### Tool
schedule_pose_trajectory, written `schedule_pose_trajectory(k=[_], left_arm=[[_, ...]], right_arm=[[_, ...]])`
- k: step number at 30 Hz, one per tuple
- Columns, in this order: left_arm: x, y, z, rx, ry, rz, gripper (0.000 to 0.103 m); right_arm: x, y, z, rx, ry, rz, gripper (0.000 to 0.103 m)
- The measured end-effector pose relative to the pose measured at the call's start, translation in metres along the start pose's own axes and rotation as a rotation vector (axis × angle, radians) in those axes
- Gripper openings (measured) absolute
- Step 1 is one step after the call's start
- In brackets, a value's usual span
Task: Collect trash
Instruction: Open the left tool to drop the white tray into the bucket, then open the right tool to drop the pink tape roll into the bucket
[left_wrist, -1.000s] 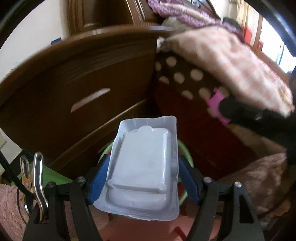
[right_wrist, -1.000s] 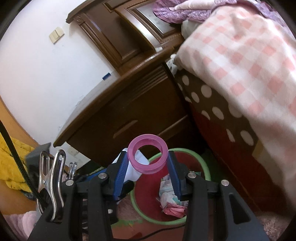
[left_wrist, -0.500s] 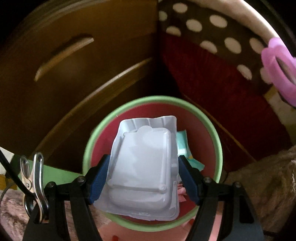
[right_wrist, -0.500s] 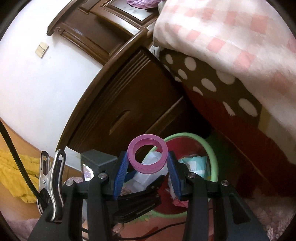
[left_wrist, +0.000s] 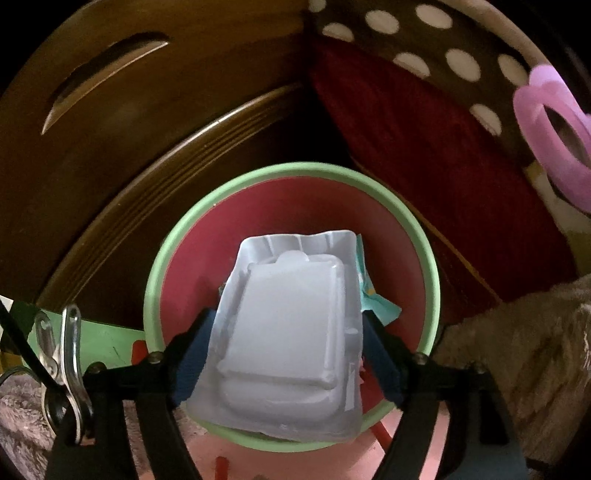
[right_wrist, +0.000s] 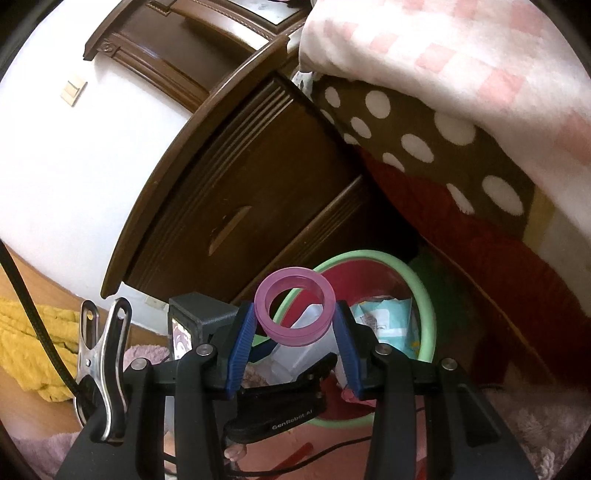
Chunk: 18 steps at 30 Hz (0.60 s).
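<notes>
My left gripper (left_wrist: 288, 354) is shut on a white plastic blister tray (left_wrist: 288, 332) and holds it over the mouth of a red bin with a green rim (left_wrist: 184, 236). Paper and wrapper scraps lie inside the bin. My right gripper (right_wrist: 295, 332) is shut on a pink plastic ring (right_wrist: 295, 312) and holds it just left of and above the same bin (right_wrist: 424, 295). The ring also shows at the right edge of the left wrist view (left_wrist: 554, 140). The left gripper's body with the white tray (right_wrist: 295, 354) sits just below my right gripper.
A dark wooden nightstand (right_wrist: 240, 184) stands behind the bin against a white wall. A bed with a pink checked blanket (right_wrist: 461, 74) and a brown polka-dot sheet (right_wrist: 406, 140) rises to the right. A yellow cloth (right_wrist: 29, 343) lies at the left. Pink fluffy rug (right_wrist: 535, 424) underfoot.
My left gripper has tipped down and moved over the bin with the white tray. My right gripper has come closer to the bin with the pink ring.
</notes>
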<state>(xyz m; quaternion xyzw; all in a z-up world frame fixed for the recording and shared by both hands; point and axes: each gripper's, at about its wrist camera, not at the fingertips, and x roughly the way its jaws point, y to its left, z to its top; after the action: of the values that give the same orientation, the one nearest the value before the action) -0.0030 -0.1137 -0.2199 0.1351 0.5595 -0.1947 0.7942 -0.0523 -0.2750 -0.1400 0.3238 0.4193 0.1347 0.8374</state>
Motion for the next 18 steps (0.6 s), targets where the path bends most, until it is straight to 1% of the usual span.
schedule_pose_trajectory(k=[2, 6, 12, 16, 18], left_arm=[[-0.002, 0.0, -0.002, 0.003, 0.003, -0.006, 0.087], [-0.005, -0.001, -0.002, 0.015, -0.011, -0.012, 0.091], [-0.014, 0.002, -0.003, 0.019, -0.009, -0.036, 0.092], [-0.026, 0.006, -0.004, 0.016, 0.014, -0.039, 0.091], [-0.031, 0.009, -0.003, 0.01, 0.013, -0.046, 0.091]], right_arm=[[0.001, 0.0, 0.0, 0.0, 0.003, -0.001, 0.044], [0.002, -0.001, 0.0, 0.006, 0.007, 0.001, 0.044], [0.005, -0.003, 0.0, 0.016, 0.017, -0.004, 0.044], [0.011, -0.006, 0.0, 0.03, 0.039, -0.018, 0.044], [0.015, -0.007, -0.001, 0.035, 0.055, -0.031, 0.044]])
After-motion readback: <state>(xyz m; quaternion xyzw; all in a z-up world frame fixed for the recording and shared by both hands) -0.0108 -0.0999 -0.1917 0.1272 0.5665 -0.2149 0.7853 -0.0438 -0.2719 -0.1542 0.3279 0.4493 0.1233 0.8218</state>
